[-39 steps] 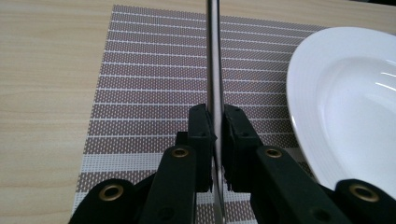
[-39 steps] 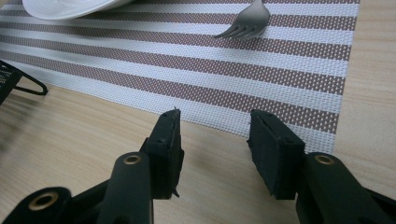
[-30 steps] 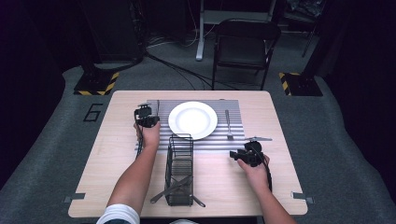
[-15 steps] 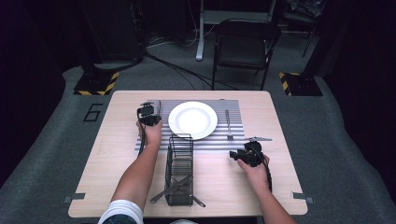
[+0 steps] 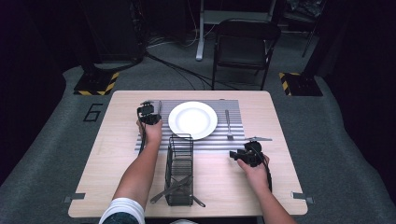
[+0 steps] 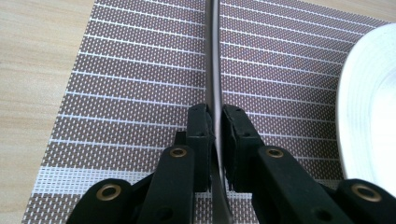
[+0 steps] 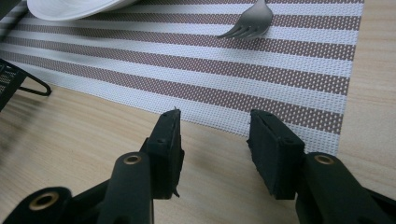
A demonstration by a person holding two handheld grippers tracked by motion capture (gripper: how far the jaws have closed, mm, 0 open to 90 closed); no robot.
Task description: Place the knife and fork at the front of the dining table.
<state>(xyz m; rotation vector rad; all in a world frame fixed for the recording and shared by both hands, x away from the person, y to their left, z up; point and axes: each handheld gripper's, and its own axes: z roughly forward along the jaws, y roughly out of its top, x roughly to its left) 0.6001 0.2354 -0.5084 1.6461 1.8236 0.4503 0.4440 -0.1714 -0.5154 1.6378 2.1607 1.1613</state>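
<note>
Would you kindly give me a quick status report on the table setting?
Left gripper shut on a thin metal utensil over the placemat, beside the plate. Right gripper open, empty. Nothing in the way.

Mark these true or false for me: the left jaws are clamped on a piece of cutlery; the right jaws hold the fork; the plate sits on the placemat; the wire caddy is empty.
1. The left gripper is clamped on a thin metal utensil over the placemat. True.
2. The right gripper holds the fork. False: its jaws stand open with nothing between them, and the fork lies apart on the placemat.
3. The plate sits on the placemat. True.
4. The wire caddy is empty. False: cutlery lies in it.
</note>
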